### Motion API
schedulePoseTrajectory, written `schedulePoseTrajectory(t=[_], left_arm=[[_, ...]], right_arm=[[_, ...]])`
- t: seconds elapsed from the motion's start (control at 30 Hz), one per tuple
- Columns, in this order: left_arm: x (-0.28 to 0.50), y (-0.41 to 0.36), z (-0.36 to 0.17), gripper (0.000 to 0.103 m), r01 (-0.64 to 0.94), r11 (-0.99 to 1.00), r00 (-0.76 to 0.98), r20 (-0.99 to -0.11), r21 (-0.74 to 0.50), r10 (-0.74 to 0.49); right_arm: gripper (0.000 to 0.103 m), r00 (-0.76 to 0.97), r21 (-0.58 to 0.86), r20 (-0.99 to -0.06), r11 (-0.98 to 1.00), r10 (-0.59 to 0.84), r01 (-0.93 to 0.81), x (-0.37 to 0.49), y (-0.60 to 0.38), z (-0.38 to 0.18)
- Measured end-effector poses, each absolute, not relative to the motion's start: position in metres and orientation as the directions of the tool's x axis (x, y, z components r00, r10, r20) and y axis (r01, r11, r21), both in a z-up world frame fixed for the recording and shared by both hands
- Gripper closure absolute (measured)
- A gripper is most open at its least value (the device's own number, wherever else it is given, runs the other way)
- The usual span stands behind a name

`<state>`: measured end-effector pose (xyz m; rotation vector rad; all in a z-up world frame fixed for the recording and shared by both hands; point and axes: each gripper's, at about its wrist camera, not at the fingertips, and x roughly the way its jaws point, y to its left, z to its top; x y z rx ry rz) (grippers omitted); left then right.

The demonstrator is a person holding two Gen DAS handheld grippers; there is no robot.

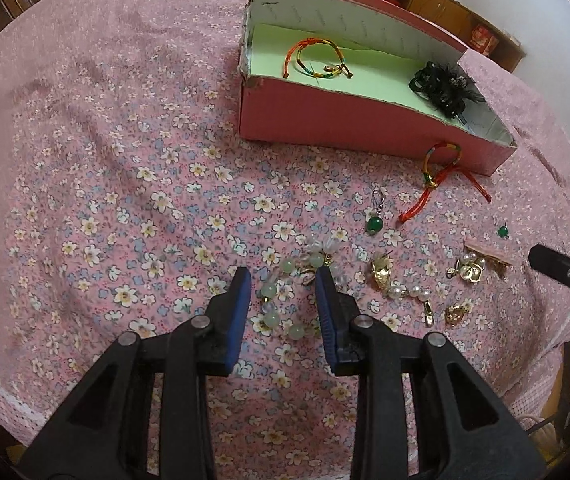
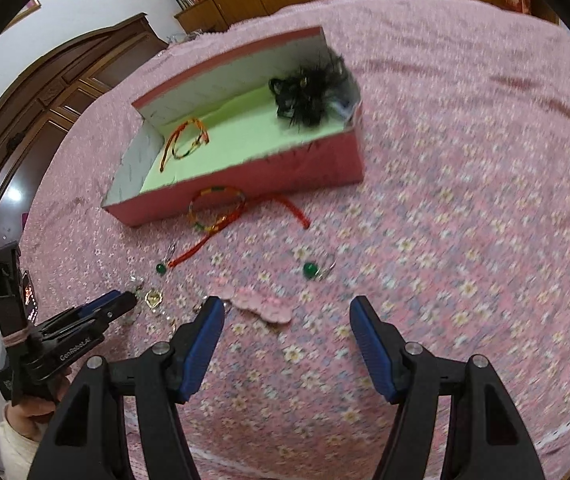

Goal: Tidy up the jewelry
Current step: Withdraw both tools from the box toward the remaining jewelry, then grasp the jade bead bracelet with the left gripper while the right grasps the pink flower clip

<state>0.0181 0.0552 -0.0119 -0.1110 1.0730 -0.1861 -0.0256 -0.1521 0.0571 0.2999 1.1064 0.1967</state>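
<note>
Bare floral cloth (image 1: 125,200) left of scattered jewelry (image 1: 405,280); pink box (image 1: 325,120) beyond.

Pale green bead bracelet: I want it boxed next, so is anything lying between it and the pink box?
Nothing visible does. Bare floral cloth lies between the pale green bead bracelet, at the left gripper, and the pink box, whose top is open.

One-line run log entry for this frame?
left tongs: open, astride bead bracelet | right tongs: open, empty, near pink hair clip | box: cord bracelet, black hairpiece

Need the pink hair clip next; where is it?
In the right wrist view, the pink hair clip lies on the floral cloth just beyond the right gripper, below a green-bead earring.
</note>
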Motion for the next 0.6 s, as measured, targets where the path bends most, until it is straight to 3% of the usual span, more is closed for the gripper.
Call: schedulePoseTrajectory(t=[0.2, 0.6], left_arm=[[0.012, 0.068, -0.013, 0.103, 0.083, 0.973, 0.476, -0.849, -0.215, -0.229], [-0.001, 0.08, -0.011, 0.103, 0.086, 0.96, 0.494, -0.825, -0.267, -0.274]], right_arm=[[0.034, 0.374, 0.354, -0.874, 0.933, 0.309, 0.058, -0.021, -0.137, 0.046], [0.029, 0.364, 0.268, -0.907, 0.957, 0.211, 0.112, -0.005, -0.103, 0.039]])
